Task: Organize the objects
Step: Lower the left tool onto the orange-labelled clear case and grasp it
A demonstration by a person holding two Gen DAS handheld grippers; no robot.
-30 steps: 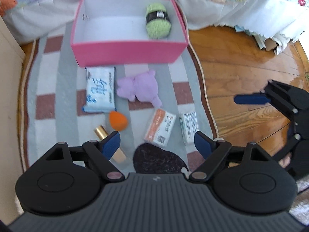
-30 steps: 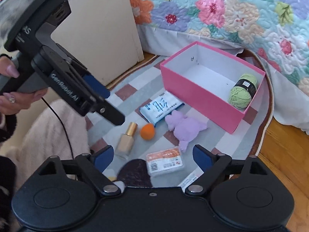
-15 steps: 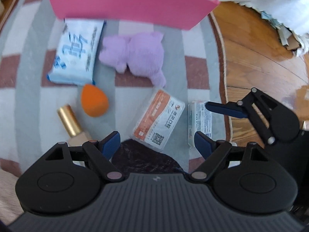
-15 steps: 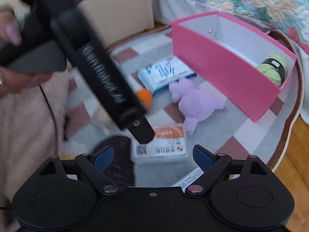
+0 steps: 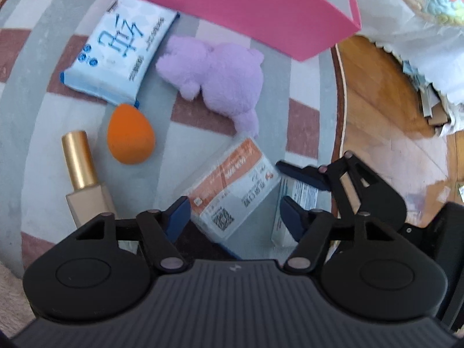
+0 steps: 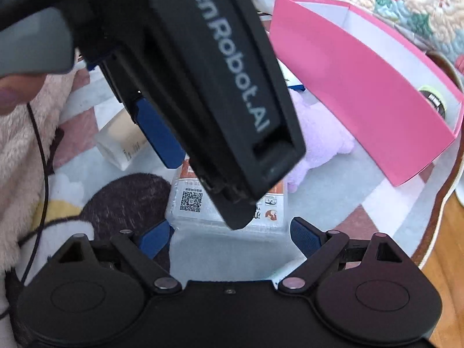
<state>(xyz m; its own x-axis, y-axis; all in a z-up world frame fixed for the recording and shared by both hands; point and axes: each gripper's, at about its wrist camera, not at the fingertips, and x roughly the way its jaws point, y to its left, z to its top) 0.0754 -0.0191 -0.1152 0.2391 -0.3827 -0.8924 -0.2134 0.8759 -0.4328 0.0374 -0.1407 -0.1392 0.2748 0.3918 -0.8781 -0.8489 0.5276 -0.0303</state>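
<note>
My left gripper hangs low over the striped rug, its jaws closing around an orange-and-white packet without visibly pressing on it. My right gripper stands wide open just right of it; one of its fingers lies over a small white packet. Beyond lie an orange sponge, a gold-capped foundation bottle, a purple plush and a blue tissue pack. The pink box behind them holds green yarn. The left gripper's body hides much of the right wrist view.
The rug's curved edge meets wooden floor on the right. A floral quilt hangs behind the box. A dark patch on the rug sits near the grippers, and a fluffy pink sleeve fills the left.
Both grippers have dropped close to the rug. The left jaws have narrowed around the orange-and-white packet. The right gripper has come down over the small white packet beside it.
</note>
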